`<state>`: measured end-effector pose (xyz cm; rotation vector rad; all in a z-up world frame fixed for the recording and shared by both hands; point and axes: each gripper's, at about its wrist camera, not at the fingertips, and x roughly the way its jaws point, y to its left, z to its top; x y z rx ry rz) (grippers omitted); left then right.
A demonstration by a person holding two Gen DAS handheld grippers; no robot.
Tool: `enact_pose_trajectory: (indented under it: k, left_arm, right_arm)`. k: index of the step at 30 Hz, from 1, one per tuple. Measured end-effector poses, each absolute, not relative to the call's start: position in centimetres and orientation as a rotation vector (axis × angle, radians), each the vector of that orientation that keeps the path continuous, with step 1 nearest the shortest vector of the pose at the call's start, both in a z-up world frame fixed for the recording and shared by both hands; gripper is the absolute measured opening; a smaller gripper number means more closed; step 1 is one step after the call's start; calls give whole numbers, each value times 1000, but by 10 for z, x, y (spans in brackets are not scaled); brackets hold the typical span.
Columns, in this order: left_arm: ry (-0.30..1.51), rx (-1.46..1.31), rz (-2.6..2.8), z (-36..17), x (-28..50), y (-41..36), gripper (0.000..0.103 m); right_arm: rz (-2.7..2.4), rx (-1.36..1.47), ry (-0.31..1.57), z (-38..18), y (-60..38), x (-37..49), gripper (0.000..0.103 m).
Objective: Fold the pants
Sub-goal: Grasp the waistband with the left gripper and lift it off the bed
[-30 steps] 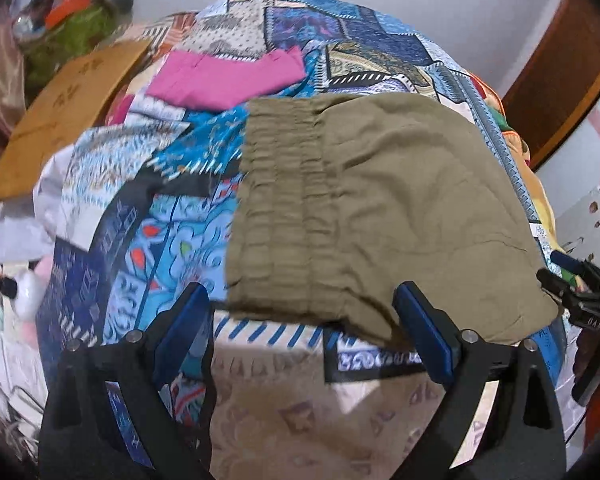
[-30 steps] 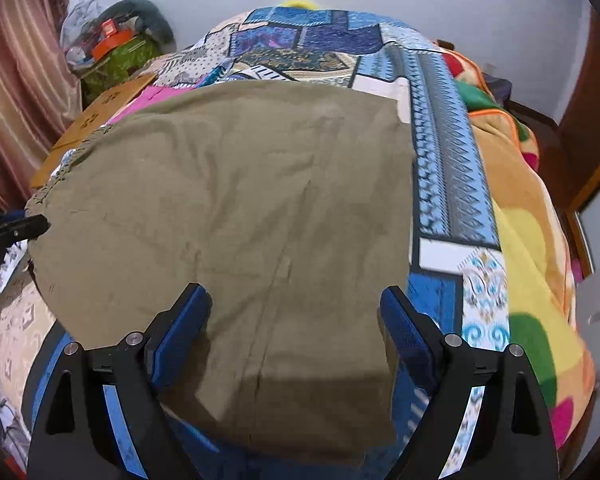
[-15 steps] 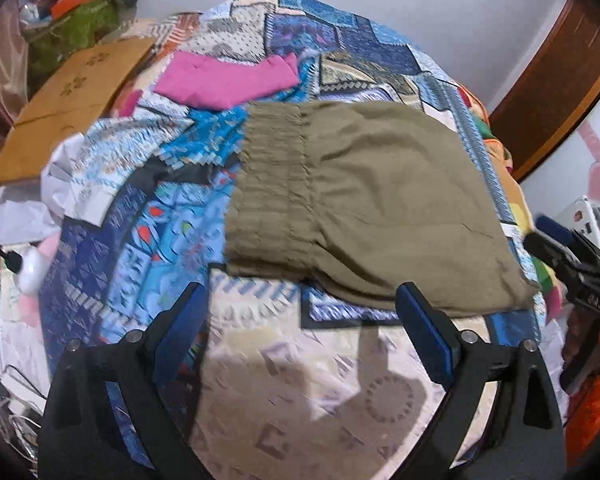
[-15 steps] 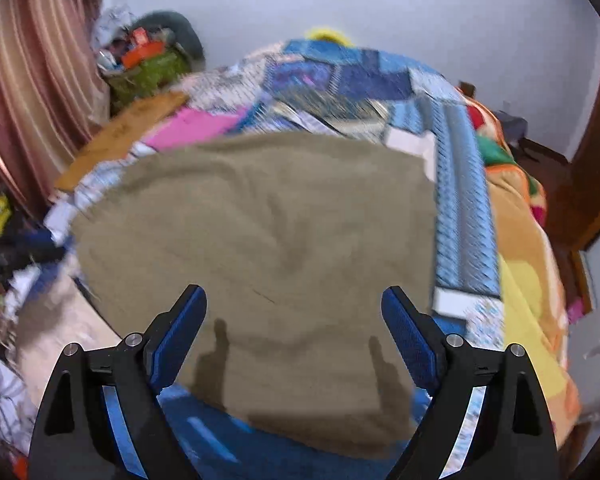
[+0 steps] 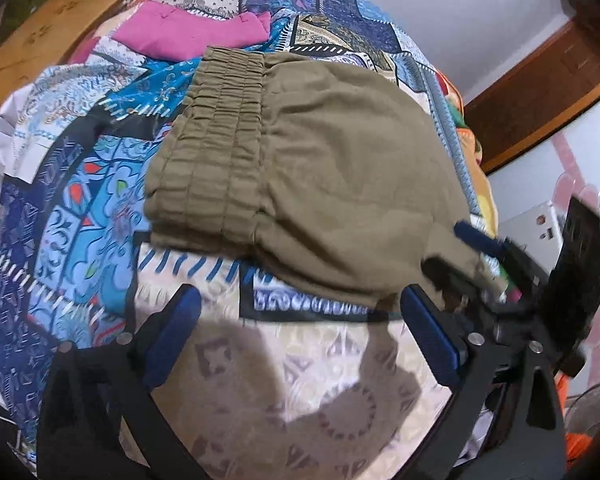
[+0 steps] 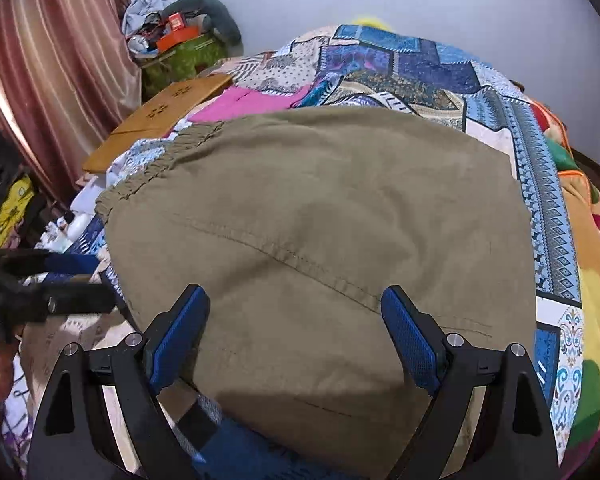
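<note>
Olive-green pants [image 5: 312, 176] lie folded flat on a patchwork bedspread [image 5: 80, 208], elastic waistband [image 5: 216, 148] to the left. My left gripper [image 5: 300, 332] is open and empty, hovering just short of the near edge of the pants. My right gripper [image 6: 296, 328] is open and empty above the near part of the pants [image 6: 320, 216]. The right gripper also shows in the left wrist view [image 5: 476, 256] at the right corner of the pants. The left gripper shows at the left edge of the right wrist view [image 6: 52, 280].
A pink garment [image 5: 192, 32] lies on the bed beyond the waistband. A wooden board [image 6: 160, 116] and a cluttered pile [image 6: 180, 44] sit at the far left by a curtain [image 6: 48, 72]. An orange blanket [image 6: 588, 240] covers the right side of the bed.
Both grippers have pulled back from the pants and stayed open. The left view has swung right, so the right gripper now appears closer at the corner of the pants.
</note>
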<state>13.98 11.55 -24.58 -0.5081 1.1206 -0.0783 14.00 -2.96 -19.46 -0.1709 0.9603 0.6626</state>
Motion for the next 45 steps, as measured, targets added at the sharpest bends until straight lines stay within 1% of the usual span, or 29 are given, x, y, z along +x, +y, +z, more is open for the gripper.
enact_pose_trajectory:
  k: [10, 11, 12, 13, 14, 15, 16, 17, 18, 19, 21, 25, 29, 33, 38, 45]
  left_arm:
    - [1065, -752, -144, -256, 178, 145, 102]
    - [1059, -757, -142, -256, 180, 147, 100]
    - [1054, -755, -119, -256, 181, 149, 93]
    - [1053, -731, -86, -254, 181, 149, 81]
    - [1055, -697, -57, -253, 180, 148, 75]
    - [1054, -663, -34, -251, 179, 147, 61]
    - [1051, -626, -14, -250, 178, 146, 56]
    - [1045, -584, -11, -247, 175, 144, 54]
    - [1038, -564, -5, -245, 173, 143, 48]
    - [1026, -523, 8, -241, 170, 140, 45]
    - [1009, -444, 32, -232, 166, 134, 42]
    - [973, -273, 113, -214, 159, 126, 41]
    - [933, -113, 214, -195, 151, 125, 38]
    - [850, 95, 359, -173, 138, 117, 36]
    - [805, 163, 361, -155, 133, 109, 35]
    - [699, 182, 268, -119, 138, 71, 30]
  right_arm:
    - [693, -165, 965, -196, -34, 137, 88]
    - [694, -164, 965, -196, -34, 138, 88]
    - [695, -163, 966, -196, -33, 138, 88]
    - [698, -160, 967, -196, -34, 138, 88]
    - [699, -157, 967, -196, -34, 138, 88]
    - [700, -156, 968, -196, -34, 139, 88]
    - [700, -155, 969, -196, -35, 140, 88]
    - [701, -153, 969, -195, -36, 139, 88]
    - [702, -152, 969, -196, -36, 140, 88]
    - [703, -150, 972, -195, -37, 140, 88]
    - [700, -134, 980, -192, -41, 141, 87]
    - [684, 16, 1004, -178, -67, 147, 87]
    - [595, 16, 980, -169, -94, 148, 87]
    - [513, 6, 1010, -177, -118, 144, 87]
    - [482, -12, 1058, -196, -131, 130, 87]
    - [485, 54, 1065, -200, -135, 132, 87]
